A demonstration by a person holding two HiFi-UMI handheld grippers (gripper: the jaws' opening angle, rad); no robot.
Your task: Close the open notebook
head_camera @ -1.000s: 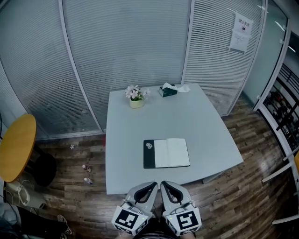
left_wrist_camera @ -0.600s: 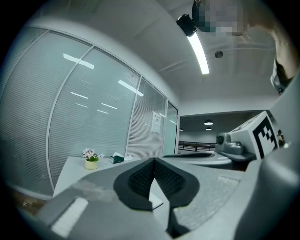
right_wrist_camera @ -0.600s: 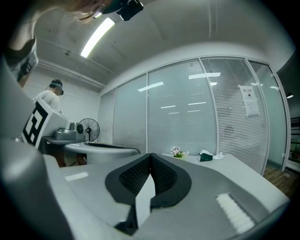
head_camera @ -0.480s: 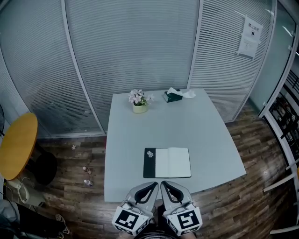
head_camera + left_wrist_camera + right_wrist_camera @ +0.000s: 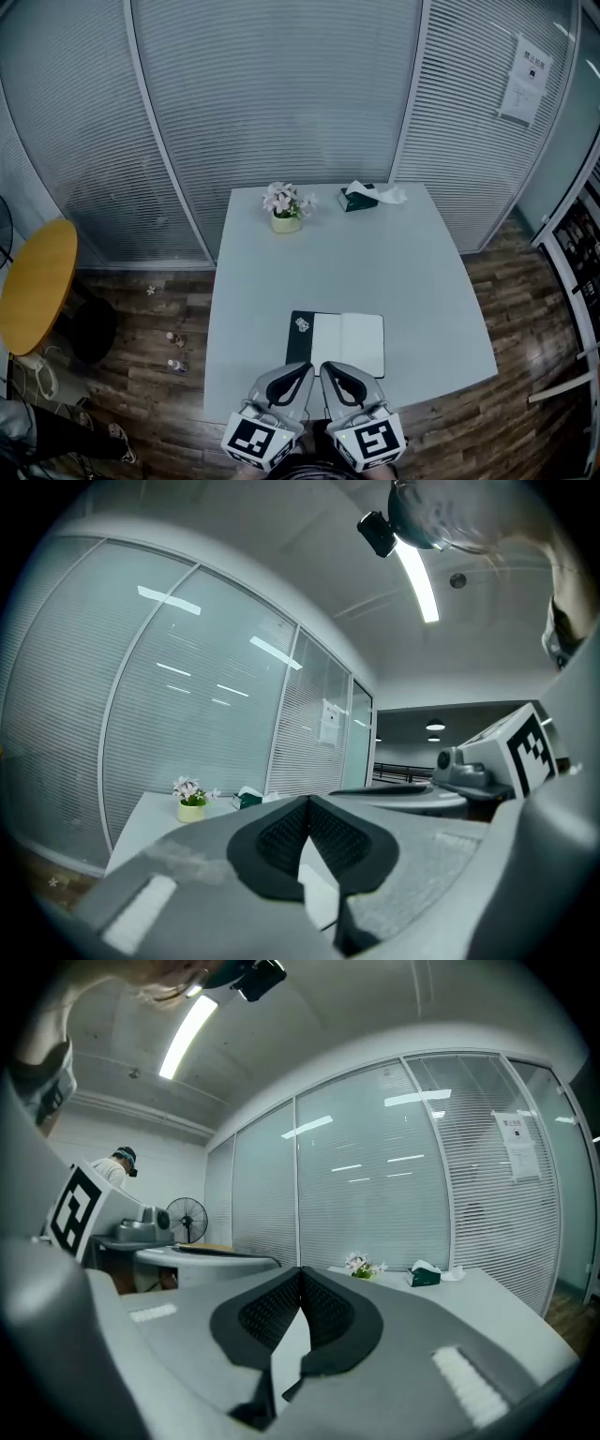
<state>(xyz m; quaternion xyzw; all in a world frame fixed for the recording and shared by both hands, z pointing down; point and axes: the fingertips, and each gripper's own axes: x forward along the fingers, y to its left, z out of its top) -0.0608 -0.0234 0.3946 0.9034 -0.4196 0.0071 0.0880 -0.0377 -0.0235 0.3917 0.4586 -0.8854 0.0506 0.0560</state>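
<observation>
Both pinched together, empty: left claw (image 5: 305, 371), right claw (image 5: 331, 369); notebook (image 5: 339, 343) open, pages white.

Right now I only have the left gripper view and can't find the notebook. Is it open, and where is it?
Observer: The head view shows the notebook lying open and flat at the near edge of the table. The tips of the left gripper and the right gripper overlap its near edge there.
Operator: Which side is the cover?
Observer: A black panel is on its left, with white pages to the right.
Operator: Are the right gripper's jaws open?
Observer: No. The right gripper view shows them together with nothing between the pads.
</observation>
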